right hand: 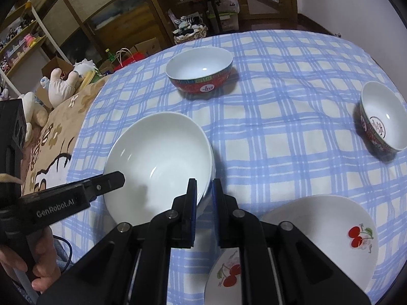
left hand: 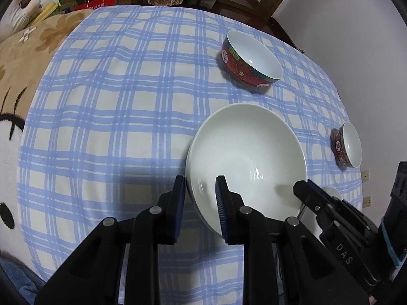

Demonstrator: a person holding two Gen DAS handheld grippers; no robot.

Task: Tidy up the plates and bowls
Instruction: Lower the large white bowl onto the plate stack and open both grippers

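Observation:
A large white bowl (left hand: 251, 152) sits on the blue checked tablecloth; it also shows in the right wrist view (right hand: 157, 157). My left gripper (left hand: 201, 193) straddles its near-left rim, jaws a little apart from the wall. My right gripper (right hand: 204, 193) is shut on the bowl's right rim, and shows in the left wrist view (left hand: 305, 190). A large red bowl (left hand: 250, 61) (right hand: 201, 72) stands farther back. A small red bowl (left hand: 347, 145) (right hand: 381, 119) stands at the right. Two white cherry plates (right hand: 330, 236) (right hand: 223, 277) lie near me.
The tablecloth (left hand: 114, 101) covers a round table. A beige cartoon blanket (left hand: 23, 58) lies to the left, with plush toys (right hand: 63, 81) beyond it. Shelves and a basket (right hand: 190, 33) stand behind the table. A white wall (left hand: 343, 25) is at the right.

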